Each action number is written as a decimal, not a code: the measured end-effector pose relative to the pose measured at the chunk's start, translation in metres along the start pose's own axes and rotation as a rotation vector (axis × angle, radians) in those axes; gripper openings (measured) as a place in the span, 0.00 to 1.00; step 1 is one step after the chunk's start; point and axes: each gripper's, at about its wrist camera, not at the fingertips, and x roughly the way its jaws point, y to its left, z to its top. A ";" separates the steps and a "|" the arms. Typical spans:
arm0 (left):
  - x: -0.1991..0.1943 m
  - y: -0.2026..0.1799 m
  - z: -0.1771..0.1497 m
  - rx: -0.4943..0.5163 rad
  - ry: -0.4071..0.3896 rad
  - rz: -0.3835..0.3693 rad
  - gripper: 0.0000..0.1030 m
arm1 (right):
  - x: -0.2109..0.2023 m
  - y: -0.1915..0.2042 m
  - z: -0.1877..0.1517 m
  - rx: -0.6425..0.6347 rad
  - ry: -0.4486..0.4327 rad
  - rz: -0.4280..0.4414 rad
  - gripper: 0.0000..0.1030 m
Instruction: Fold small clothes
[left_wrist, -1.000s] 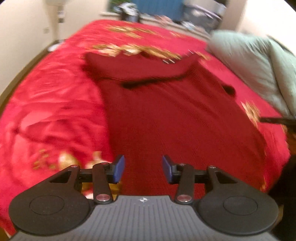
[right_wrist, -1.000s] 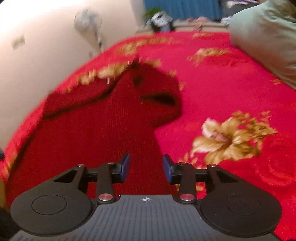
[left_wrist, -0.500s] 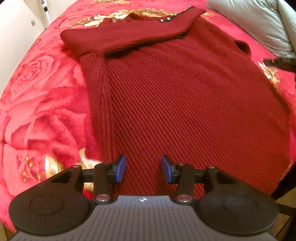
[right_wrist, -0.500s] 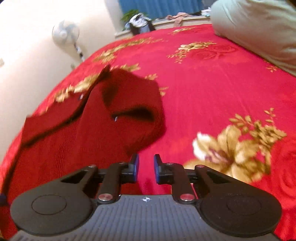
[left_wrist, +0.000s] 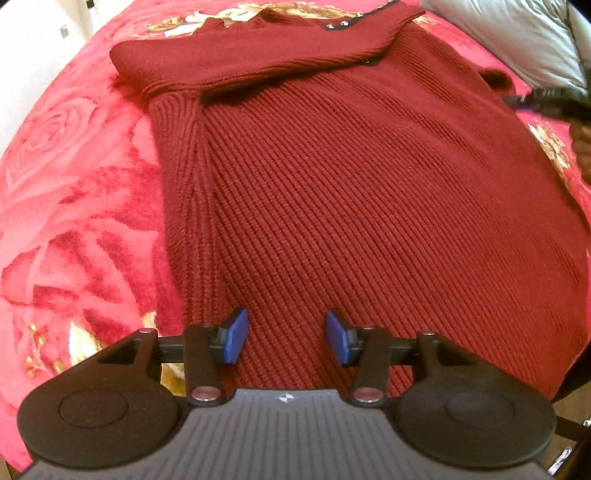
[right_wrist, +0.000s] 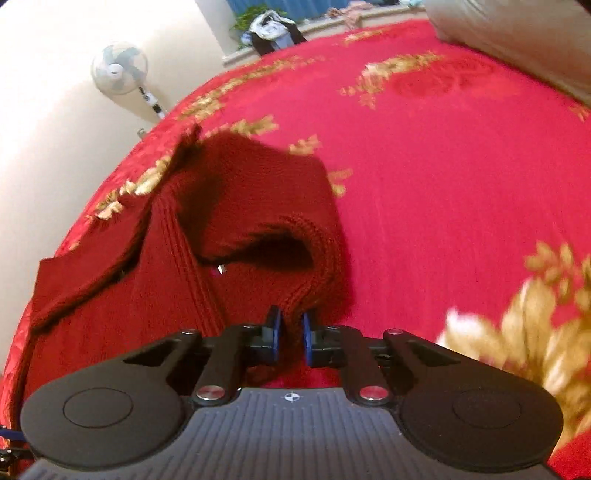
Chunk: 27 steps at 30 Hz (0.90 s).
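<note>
- Left wrist view gives me the dark red knit sweater (left_wrist: 351, 192) spread flat on the bed's red floral blanket (left_wrist: 74, 184), filling most of the picture.
- One sleeve (left_wrist: 251, 59) is folded across the top of the sweater, its cuff toward the left edge; small metal snaps show along the shoulder.
- My left hand-held gripper (left_wrist: 285, 341) hangs over the near hem of the sweater, pointing steeply down. Its blue pads (left_wrist: 233, 339) stand apart and the jaws are opening, with nothing pinched between them; I cannot tell whether the pads touch the knit.
- At the right edge of that view I see my right hand-held gripper (left_wrist: 546, 102) as a dark blurred shape at the sweater's far side.
- From the right wrist view, the right hand-held gripper (right_wrist: 291, 338) has its jaws closing on a ridge of knit at the sweater's (right_wrist: 236, 236) edge; the fabric is bunched up between the two blue pads and lifted into a fold with a dark hollow behind it.
- A grey-green pillow (right_wrist: 517, 40) lies on the far right of the bed, and a white standing fan (right_wrist: 120, 70) is by the wall beyond it.
</note>
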 end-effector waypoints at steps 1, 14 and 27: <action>0.002 0.002 0.001 0.000 0.000 0.001 0.52 | -0.011 0.000 0.010 -0.048 -0.072 -0.054 0.11; 0.003 0.000 -0.001 0.017 -0.004 0.006 0.53 | -0.039 -0.095 0.051 0.217 -0.159 -0.254 0.33; 0.003 0.000 -0.001 0.020 -0.011 0.003 0.53 | 0.025 -0.171 0.024 0.766 -0.105 -0.079 0.46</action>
